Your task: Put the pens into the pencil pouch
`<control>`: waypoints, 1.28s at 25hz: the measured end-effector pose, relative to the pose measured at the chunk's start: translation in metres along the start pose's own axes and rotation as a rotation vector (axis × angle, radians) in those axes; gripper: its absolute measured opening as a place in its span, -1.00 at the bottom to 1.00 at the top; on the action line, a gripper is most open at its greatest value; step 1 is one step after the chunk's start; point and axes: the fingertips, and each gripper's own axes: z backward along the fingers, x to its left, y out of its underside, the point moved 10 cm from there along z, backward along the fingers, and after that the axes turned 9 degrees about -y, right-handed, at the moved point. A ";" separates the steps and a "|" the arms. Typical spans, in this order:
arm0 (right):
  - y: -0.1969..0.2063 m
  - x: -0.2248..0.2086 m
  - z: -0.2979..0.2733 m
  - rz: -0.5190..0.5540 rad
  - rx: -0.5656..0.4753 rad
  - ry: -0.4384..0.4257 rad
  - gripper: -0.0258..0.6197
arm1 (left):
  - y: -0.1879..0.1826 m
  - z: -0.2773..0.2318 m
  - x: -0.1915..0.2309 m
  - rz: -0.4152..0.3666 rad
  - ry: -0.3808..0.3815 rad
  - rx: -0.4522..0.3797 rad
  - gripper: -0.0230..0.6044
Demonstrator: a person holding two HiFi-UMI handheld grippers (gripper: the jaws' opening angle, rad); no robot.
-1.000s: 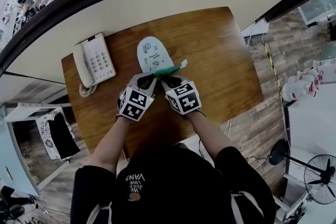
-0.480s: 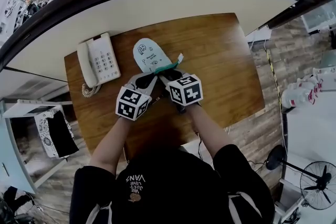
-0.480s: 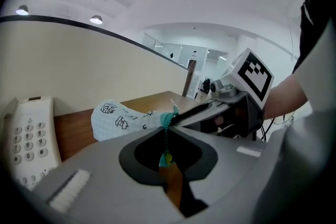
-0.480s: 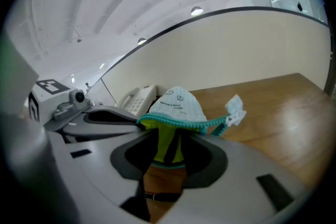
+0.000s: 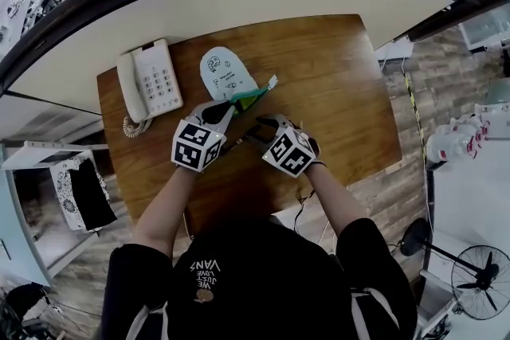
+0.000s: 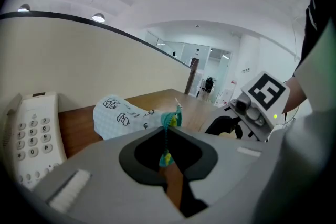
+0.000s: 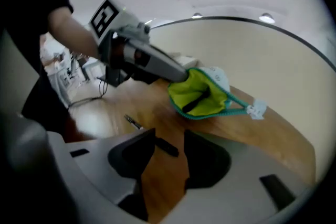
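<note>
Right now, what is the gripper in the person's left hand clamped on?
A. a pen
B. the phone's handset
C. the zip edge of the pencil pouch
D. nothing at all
C: the left gripper is shut on the teal zip edge of the pouch; the phone is untouched and a pen lies loose on the table.

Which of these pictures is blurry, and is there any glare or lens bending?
Right gripper view: soft all over, pen smeared, bright glare on the table. Left gripper view: fairly sharp, dark corners. Head view: sharp, fisheye bows the partition into an arc.
</note>
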 end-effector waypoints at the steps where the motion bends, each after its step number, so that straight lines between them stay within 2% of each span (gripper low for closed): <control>1: 0.003 0.002 -0.004 0.069 0.046 -0.022 -0.48 | 0.001 0.001 -0.001 -0.003 0.005 0.006 -0.84; 3: 0.005 0.003 -0.012 0.147 0.098 -0.066 -0.48 | 0.003 0.003 -0.002 -0.011 0.014 0.020 -0.84; 8: 0.006 -0.006 -0.028 0.229 0.213 -0.165 -0.48 | 0.011 0.007 -0.001 -0.005 0.021 0.053 -0.84; 13: 0.006 -0.015 -0.031 0.191 0.227 -0.228 -0.48 | 0.017 0.011 0.002 0.005 0.017 0.066 -0.84; 16: 0.007 -0.013 -0.030 0.196 0.223 -0.218 -0.50 | 0.018 0.013 0.002 0.010 0.010 0.066 -0.84; 20: 0.010 -0.005 -0.029 0.224 0.233 -0.208 -0.68 | 0.018 0.016 0.001 0.013 -0.003 0.066 -0.84; 24: 0.021 0.005 -0.019 0.199 0.225 -0.195 -0.70 | 0.019 0.018 -0.001 0.002 -0.015 0.073 -0.84; 28: 0.039 0.018 0.001 0.088 0.160 -0.149 -0.71 | 0.021 0.020 -0.004 -0.008 -0.031 0.082 -0.84; 32: 0.057 0.027 0.030 -0.069 0.108 -0.040 -0.71 | 0.022 0.021 -0.012 -0.016 -0.048 0.088 -0.84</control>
